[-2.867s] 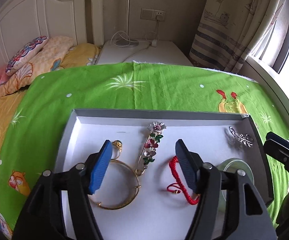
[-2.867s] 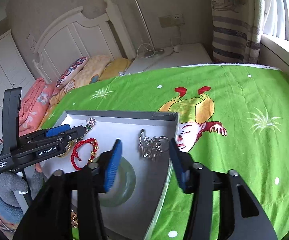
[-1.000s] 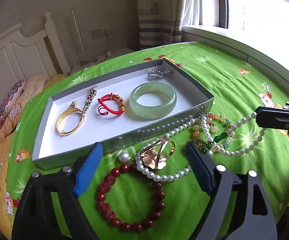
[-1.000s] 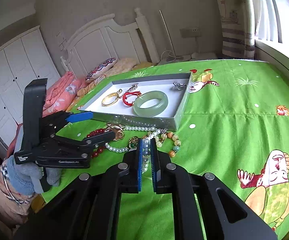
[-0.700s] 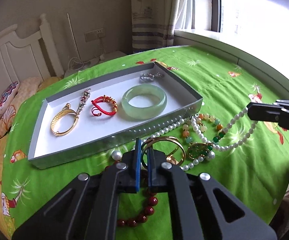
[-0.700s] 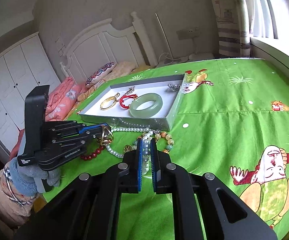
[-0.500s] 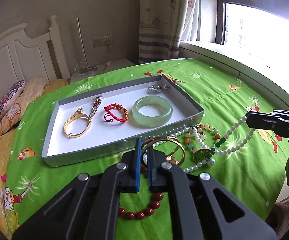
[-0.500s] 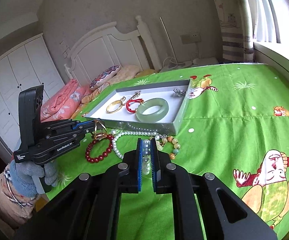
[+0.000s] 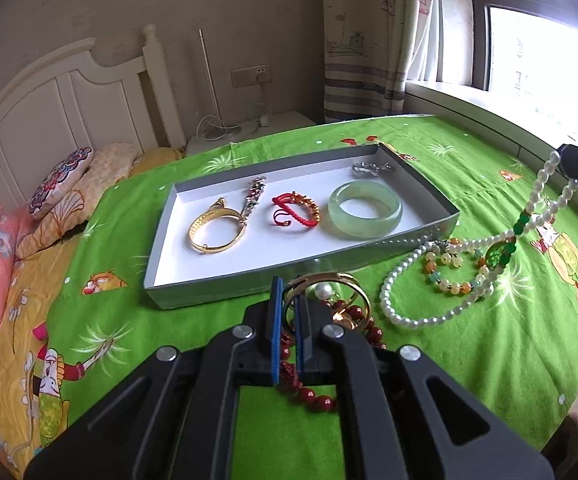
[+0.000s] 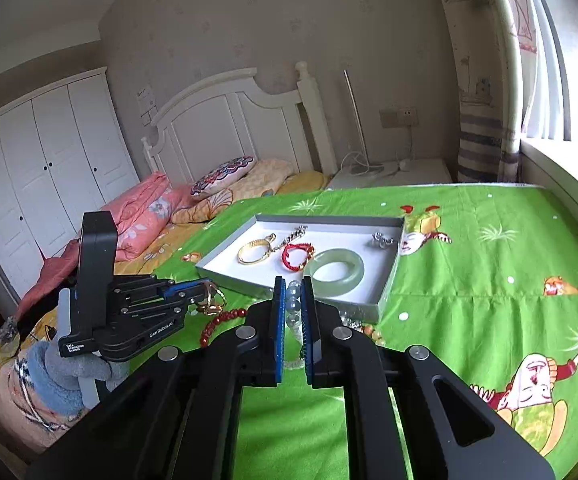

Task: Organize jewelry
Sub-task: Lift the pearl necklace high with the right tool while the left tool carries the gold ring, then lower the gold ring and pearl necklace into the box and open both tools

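One green cartoon bedspread, white headboard, white wardrobe, striped curtain.

A shallow box lies on the bedspread, set toward the headboard end of the bed. Inside it, in a row from the pillow side toward the window side: a bangle, a brooch touching the bangle, a cord bracelet, and a thick ring bangle. A small clasp piece lies in the box's far window-side corner.

Just outside the box's near wall, on the bedspread, lie a bead bracelet toward the window side and a dark bead bracelet nearer the bed's near edge. A pearl necklace lies beside the bead bracelet, one end rising off the bedspread.
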A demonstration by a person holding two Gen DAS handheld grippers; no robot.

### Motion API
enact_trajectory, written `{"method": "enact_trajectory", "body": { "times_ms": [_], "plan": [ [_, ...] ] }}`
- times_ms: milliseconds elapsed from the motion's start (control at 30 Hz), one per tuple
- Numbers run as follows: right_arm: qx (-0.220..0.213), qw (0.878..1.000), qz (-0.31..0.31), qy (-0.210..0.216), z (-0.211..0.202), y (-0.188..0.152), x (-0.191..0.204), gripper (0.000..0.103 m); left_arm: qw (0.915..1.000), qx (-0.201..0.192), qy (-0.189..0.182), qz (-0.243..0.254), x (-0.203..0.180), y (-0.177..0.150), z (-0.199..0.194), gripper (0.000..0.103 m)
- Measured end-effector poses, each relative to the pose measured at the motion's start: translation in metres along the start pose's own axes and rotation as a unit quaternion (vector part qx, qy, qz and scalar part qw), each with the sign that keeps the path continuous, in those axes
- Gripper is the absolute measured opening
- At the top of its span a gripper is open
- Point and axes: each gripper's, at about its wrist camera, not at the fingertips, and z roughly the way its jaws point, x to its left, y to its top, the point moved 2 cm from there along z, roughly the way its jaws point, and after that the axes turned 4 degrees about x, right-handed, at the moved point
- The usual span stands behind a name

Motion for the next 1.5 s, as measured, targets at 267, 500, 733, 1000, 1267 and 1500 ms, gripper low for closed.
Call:
{"method": "enact_trajectory", "body": {
  "times_ms": [267,500,733,1000,1267,1500],
  "plan": [
    [-0.033,0.999,-0.027,-0.008,-0.010,0.036,0.017,0.009,0.9984,-0.002,0.032,-0.048,0.034,0.000,-0.013,0.005],
    [-0.053,0.997,-0.054,-0.014,-0.012,0.063,0.030,0.009,0.9951,-0.009,0.061,-0.077,0.060,0.001,-0.025,0.005],
    [-0.061,0.995,-0.076,-0.024,-0.004,0.092,0.043,0.009,0.9918,-0.015,0.080,-0.099,0.082,0.012,-0.032,0.005],
    [-0.063,0.994,-0.079,-0.032,0.020,0.128,0.044,0.009,0.9910,-0.014,0.084,-0.103,0.090,0.034,-0.022,0.005],
    [-0.047,0.995,-0.079,-0.051,0.064,0.157,0.041,0.009,0.9922,0.005,0.068,-0.105,0.084,0.059,0.014,0.005],
    [-0.019,0.995,-0.072,-0.069,0.111,0.169,0.027,0.009,0.9930,0.038,0.047,-0.102,0.071,0.065,0.058,0.005]
  ]
}}
